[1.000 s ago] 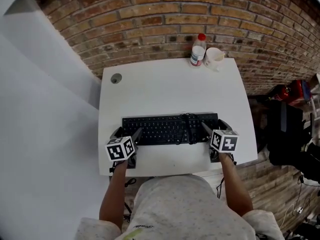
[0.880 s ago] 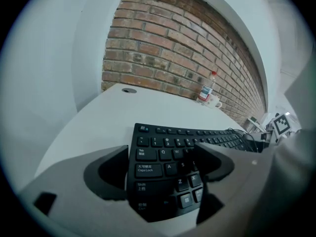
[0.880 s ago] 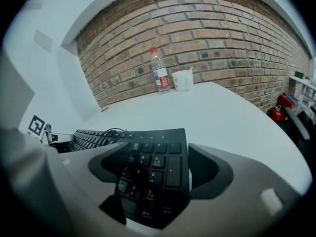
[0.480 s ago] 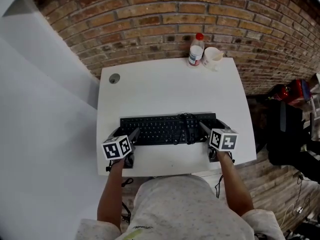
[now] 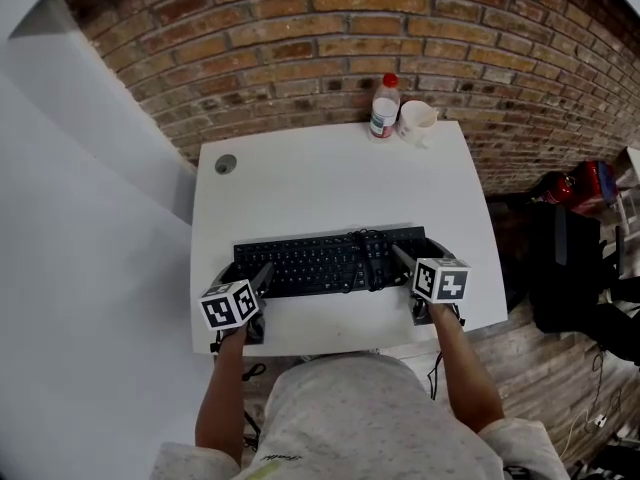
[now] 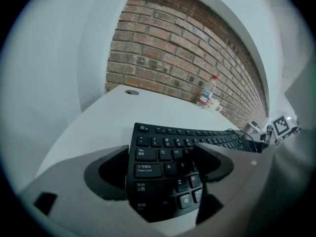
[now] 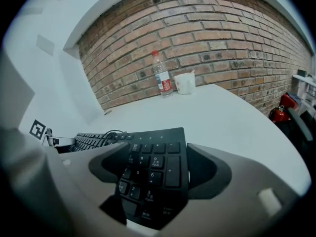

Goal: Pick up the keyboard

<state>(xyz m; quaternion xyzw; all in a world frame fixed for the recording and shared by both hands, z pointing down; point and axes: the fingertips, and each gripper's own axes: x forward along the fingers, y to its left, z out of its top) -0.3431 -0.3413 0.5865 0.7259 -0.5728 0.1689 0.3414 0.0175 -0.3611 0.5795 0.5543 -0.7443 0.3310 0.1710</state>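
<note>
Two grips share the load: your left gripper (image 6: 163, 163) is clenched on the keyboard's (image 5: 320, 260) letter end, your right gripper (image 7: 154, 166) on its number-pad end, so it won't tip. It spans the table's (image 5: 320, 183) near edge; whether it's lifted clear, you can't tell.

**Both grippers shut on the keyboard's ends**

The left gripper (image 5: 250, 274) is closed on the left end of the keyboard (image 5: 325, 261). The right gripper (image 5: 420, 260) is closed on the right end. The left arm (image 5: 222, 398) and right arm (image 5: 462, 378) are stretched forward, well apart.
</note>
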